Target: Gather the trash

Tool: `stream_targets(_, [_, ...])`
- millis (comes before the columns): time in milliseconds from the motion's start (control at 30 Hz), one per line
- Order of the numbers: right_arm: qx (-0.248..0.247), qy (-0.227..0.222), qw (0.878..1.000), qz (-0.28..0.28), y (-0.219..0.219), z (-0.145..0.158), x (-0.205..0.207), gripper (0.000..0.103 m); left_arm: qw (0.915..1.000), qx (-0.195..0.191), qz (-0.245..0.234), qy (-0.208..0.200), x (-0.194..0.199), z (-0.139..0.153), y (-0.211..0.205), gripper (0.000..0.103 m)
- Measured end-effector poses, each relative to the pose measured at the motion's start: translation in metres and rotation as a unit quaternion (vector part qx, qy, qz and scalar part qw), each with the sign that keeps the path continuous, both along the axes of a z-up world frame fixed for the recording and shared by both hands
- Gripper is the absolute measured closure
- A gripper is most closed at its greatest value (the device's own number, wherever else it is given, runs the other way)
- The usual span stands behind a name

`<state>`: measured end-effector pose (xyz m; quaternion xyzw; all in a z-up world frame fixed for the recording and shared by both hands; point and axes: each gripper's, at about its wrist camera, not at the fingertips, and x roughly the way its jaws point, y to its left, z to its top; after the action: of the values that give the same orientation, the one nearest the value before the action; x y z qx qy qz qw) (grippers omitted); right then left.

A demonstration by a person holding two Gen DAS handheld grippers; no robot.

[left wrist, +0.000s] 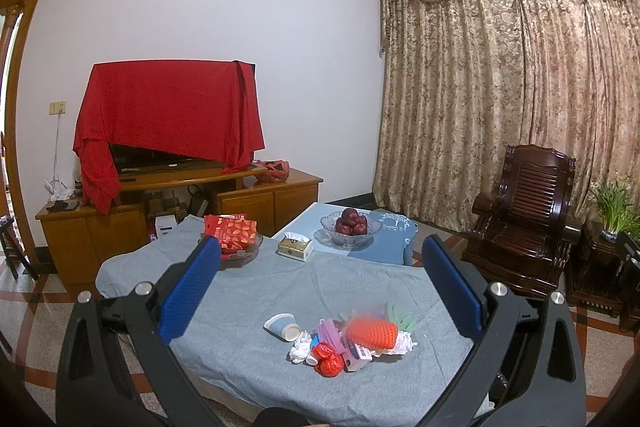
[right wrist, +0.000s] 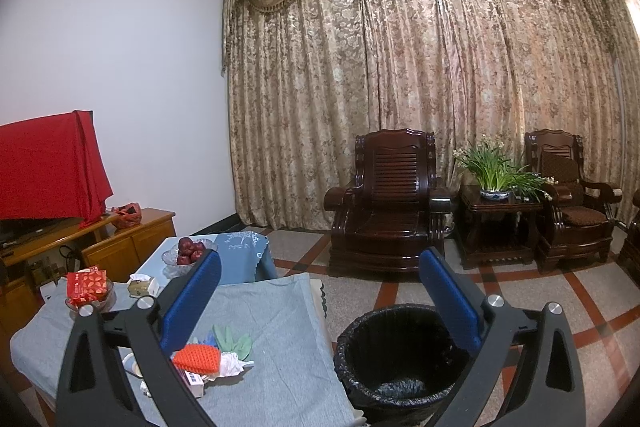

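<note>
A heap of trash lies on the grey-covered table (left wrist: pixel 280 291) near its front: a tipped paper cup (left wrist: pixel 282 326), white crumpled tissue (left wrist: pixel 301 347), a red crumpled wrapper (left wrist: pixel 329 359), a small purple-white box (left wrist: pixel 357 355) and pink plastic. An orange knitted carrot toy (left wrist: pixel 373 333) lies on the heap; it also shows in the right wrist view (right wrist: pixel 198 357). My left gripper (left wrist: pixel 320 251) is open and empty above the table, behind the heap. My right gripper (right wrist: pixel 320 261) is open and empty, over the gap between the table and a black-lined bin (right wrist: pixel 400 355) on the floor.
Farther back on the table stand a glass bowl of apples (left wrist: pixel 351 225), a tissue box (left wrist: pixel 295 247) and a dish with red packets (left wrist: pixel 232 235). A TV cabinet (left wrist: pixel 160 211) stands at the left wall. Dark wooden armchairs (right wrist: pixel 388 203) and a plant stand (right wrist: pixel 496 203) line the curtain.
</note>
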<state>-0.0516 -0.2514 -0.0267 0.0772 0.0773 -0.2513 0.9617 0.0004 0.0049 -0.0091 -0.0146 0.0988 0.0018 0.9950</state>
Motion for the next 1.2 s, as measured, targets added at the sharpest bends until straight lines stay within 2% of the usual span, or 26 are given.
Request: stream_targets(1200, [0.001, 0.008, 1.000, -0.003, -0.004, -0.004, -0.001, 0.006, 1.0000, -0.002, 0.002, 0.004, 0.002, -0.003, -0.013, 0.005])
